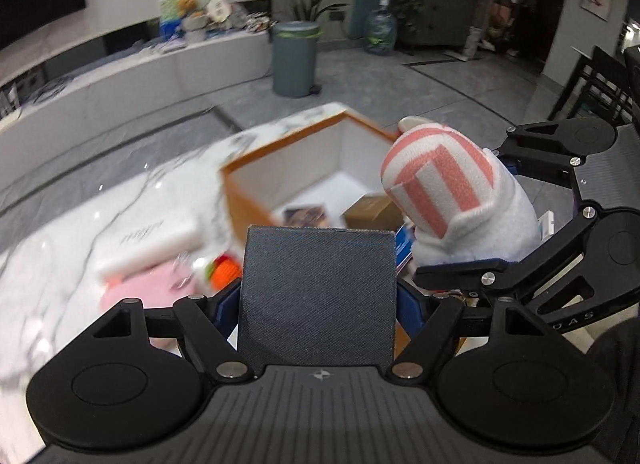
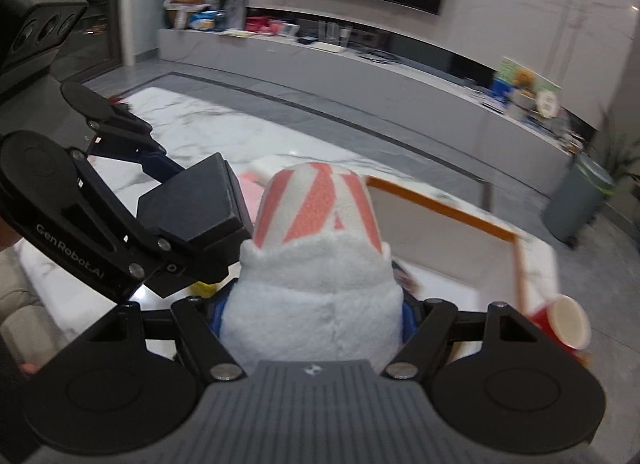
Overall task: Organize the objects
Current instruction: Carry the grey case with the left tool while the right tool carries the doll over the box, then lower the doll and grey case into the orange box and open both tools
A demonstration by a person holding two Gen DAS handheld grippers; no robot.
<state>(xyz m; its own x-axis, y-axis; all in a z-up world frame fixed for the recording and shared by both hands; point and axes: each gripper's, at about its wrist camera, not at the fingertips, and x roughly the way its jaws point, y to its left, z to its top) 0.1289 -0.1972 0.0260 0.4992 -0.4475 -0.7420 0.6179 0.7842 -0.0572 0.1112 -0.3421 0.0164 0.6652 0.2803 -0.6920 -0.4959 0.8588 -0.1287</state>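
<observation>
My left gripper (image 1: pixel 318 298) is shut on a dark grey textured box (image 1: pixel 316 288), which hides its fingertips; blue pads show at both sides. The same box (image 2: pixel 192 204) sits at the left of the right wrist view, in the left gripper (image 2: pixel 188 212). My right gripper (image 2: pixel 312 304) is shut on a white fleece plush toy (image 2: pixel 316 264) with pink and white stripes on top. In the left wrist view the toy (image 1: pixel 444 184) is at the right, in the right gripper (image 1: pixel 488 216). Both are held above an open orange-rimmed storage box (image 1: pixel 280 168) (image 2: pixel 440 204) with a white inside.
The storage box holds a cardboard carton (image 1: pixel 372 212) and printed items. On the marble table lie a white box (image 1: pixel 148 240), a pink cloth (image 1: pixel 152 284), an orange and green item (image 1: pixel 222 268) and a tipped red paper cup (image 2: pixel 560 324). A grey bin (image 1: pixel 294 58) stands on the floor.
</observation>
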